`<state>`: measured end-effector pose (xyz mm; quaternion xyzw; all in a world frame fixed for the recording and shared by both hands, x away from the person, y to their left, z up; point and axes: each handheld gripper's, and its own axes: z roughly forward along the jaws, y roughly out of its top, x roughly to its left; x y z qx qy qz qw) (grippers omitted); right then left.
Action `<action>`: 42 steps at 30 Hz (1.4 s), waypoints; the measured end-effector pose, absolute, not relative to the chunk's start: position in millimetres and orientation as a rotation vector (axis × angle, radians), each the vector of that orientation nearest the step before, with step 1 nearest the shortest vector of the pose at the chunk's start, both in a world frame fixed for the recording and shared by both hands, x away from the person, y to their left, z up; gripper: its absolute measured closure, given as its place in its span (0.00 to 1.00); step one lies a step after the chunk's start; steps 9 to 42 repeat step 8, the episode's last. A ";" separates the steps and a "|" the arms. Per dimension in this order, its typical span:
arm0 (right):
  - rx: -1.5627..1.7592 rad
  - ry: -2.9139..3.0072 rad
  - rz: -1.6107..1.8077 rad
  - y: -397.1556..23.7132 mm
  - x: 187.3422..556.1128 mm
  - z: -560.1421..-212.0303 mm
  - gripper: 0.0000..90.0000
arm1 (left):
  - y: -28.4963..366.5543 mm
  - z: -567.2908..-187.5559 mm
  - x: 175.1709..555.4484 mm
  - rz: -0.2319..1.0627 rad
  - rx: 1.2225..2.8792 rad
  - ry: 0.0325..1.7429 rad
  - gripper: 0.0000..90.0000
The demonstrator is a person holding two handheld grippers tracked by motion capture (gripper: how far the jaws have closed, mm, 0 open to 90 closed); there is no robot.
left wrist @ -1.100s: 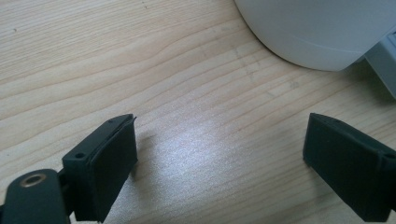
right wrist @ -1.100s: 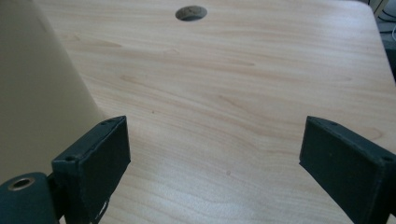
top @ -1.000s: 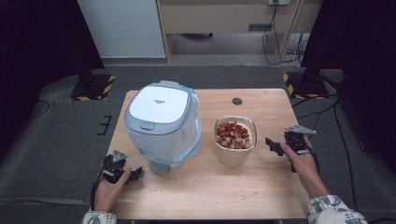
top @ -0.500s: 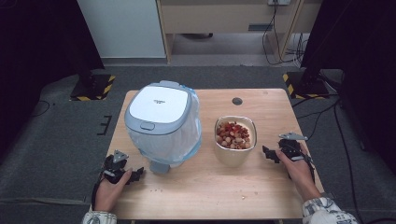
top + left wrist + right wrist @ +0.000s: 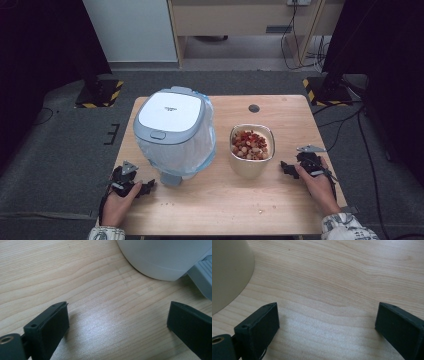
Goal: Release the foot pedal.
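High view hangs above the person's edge of the table (image 5: 280,210), facing forward and down. Each gripper view sits low, skimming the wood close up (grain fills them); left shares the white container (image 5: 162,257), right the beige bowl (image 5: 227,272).

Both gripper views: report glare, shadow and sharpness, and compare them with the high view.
Left gripper view: a pale sheen on the table between the open jaws, a soft shadow beside the left one, the grain sharp, the white container slightly soft. Right gripper view: the same sheen and shadow, the cream bowl blurred. High view: evenly lit table, dark surroundings, slightly soft.
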<state>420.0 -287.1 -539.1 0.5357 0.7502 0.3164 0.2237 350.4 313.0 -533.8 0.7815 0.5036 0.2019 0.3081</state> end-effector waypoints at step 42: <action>1.471 2.078 0.874 -285.5 414.0 -539.1 0.06 | 313.3 -534.4 350.1 0.531 2.067 1.319 0.02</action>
